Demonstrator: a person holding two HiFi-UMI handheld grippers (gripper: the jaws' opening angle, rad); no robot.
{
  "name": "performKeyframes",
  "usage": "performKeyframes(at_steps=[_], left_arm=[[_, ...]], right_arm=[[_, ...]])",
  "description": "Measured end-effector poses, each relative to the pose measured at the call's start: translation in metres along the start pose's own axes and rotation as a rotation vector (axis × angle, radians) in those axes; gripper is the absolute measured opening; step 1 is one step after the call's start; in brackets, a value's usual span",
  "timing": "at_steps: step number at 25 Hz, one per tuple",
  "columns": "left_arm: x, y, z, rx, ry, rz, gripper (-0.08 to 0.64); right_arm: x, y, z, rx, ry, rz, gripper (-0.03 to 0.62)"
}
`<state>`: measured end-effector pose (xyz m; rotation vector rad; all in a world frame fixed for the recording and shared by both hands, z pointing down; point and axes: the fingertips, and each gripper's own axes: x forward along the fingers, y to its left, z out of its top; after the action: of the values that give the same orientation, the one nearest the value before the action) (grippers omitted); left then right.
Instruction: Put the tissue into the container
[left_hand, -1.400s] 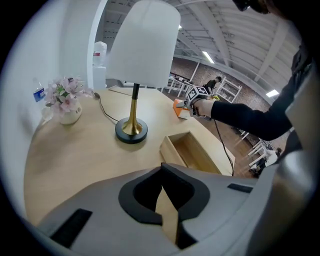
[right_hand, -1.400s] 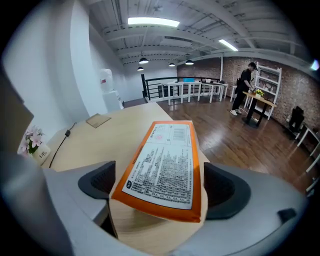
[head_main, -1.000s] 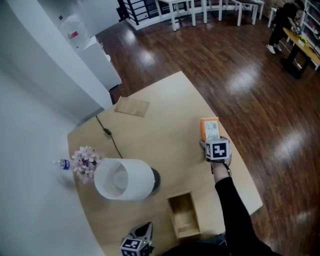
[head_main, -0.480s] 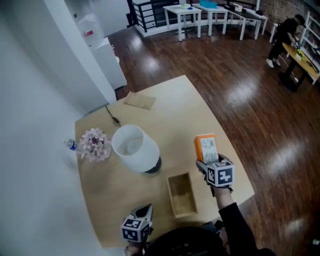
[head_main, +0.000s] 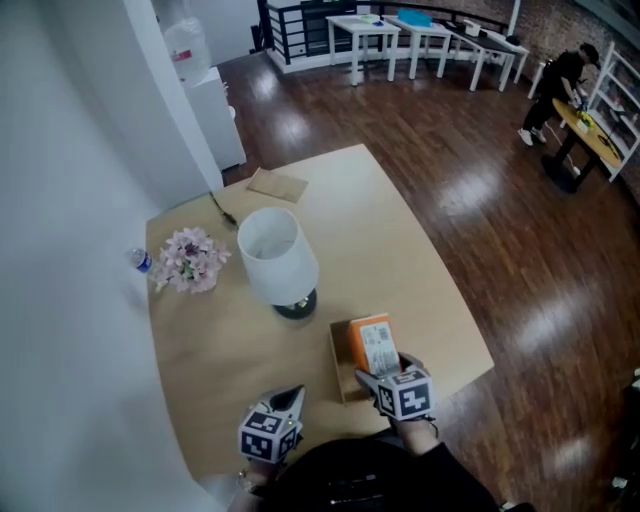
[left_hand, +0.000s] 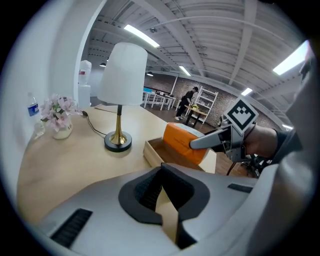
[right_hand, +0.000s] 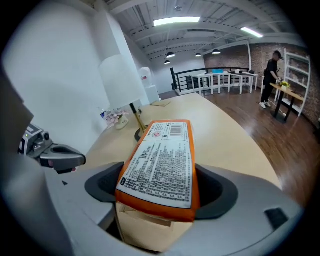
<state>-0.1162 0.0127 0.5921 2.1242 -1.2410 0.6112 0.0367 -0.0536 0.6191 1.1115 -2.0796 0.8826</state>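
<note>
Tabletop (head_main: 390, 225): white-shaded lamp (head_main: 278, 258) standing left of centre. Open wooden container (head_main: 339, 362) by near edge. Orange tissue pack (head_main: 372, 344) tilted over container's open top, clamped between right gripper (right_hand: 160, 189) jaws. Left gripper (left_hand: 162, 194) at near edge, left of container, jaws together, nothing between. Pink flowers (head_main: 188, 260) at left edge

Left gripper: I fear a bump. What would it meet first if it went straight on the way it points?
Probably the near wall of the wooden container, with the orange tissue pack just beyond it; depth is hard to judge.
</note>
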Motion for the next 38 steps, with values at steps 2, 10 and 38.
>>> performKeyframes(at_steps=[2,10,38], left_arm=[[-0.005,0.0,-0.003,0.007,-0.005,-0.007,-0.008],[-0.028,0.005,-0.019,0.019,-0.002,0.0,-0.008],[-0.025,-0.028,-0.004,0.051,-0.048,-0.006,-0.008]], right_arm=[[0.007,0.012,-0.011,-0.004,0.011,0.009,0.434],[0.036,0.017,-0.022,-0.051,0.002,-0.081,0.442],[-0.035,0.072,-0.014,-0.183,-0.049,0.302,-0.018]])
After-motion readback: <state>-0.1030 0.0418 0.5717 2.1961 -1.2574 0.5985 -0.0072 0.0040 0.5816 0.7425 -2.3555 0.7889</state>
